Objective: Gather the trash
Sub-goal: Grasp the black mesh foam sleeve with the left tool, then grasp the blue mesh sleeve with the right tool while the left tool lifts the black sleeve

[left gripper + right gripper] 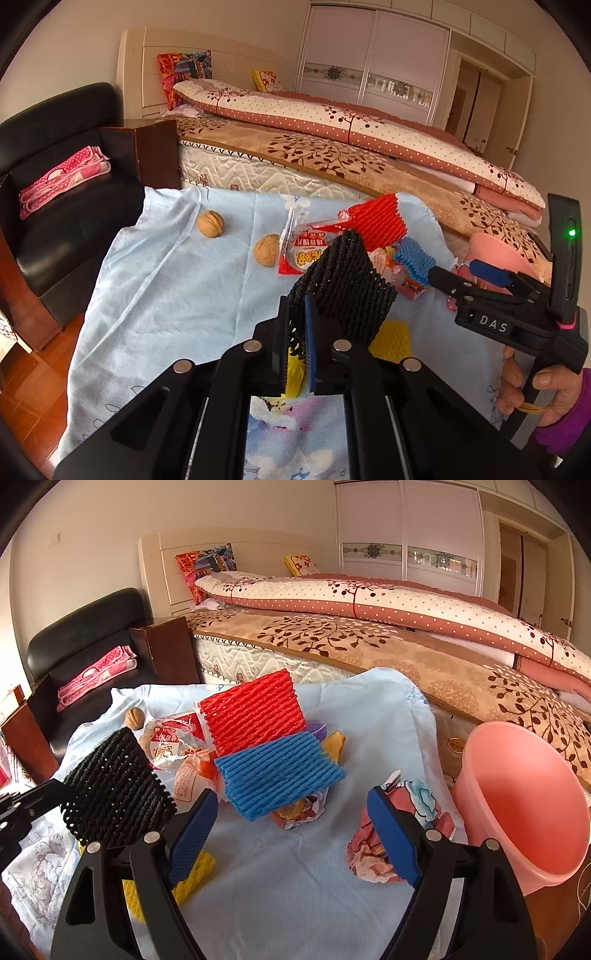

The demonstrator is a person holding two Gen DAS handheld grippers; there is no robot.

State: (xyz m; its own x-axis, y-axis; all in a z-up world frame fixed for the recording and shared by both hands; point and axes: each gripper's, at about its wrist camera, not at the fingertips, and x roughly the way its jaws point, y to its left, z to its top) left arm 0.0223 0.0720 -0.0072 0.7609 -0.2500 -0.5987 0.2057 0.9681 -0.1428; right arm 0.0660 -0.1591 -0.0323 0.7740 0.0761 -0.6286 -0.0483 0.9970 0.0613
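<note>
While the left gripper has its jaws pinched together on the lower edge of a black foam net, the net stands up tilted above the pale blue cloth; a scrap of yellow shows between the pads beside the black mesh, and whether that is also gripped cannot be told. In the right wrist view the same black net hangs at the left, held from the left edge of the picture.

Right gripper: jaws wide apart, nothing between the pads, held above the cloth. In the left wrist view it sits at the right, a hand wrapped round its handle.

Trash on the cloth:
- red foam net, far side of the pile, leaning up.
- blue foam net, just in front of the red one and overlapping it.
- yellow foam net, flat on the cloth under the right gripper's left finger.
- clear snack wrapper with red print, left of the red net, touching it.
- crumpled flowered wrapper, near the right finger, partly hidden by it.

Also on the cloth: two walnuts, left of the wrappers, apart from each other.

Pink bucket: right of the cloth, mouth tilted toward the camera, inside looks bare. Bed behind; black chair at the left.
</note>
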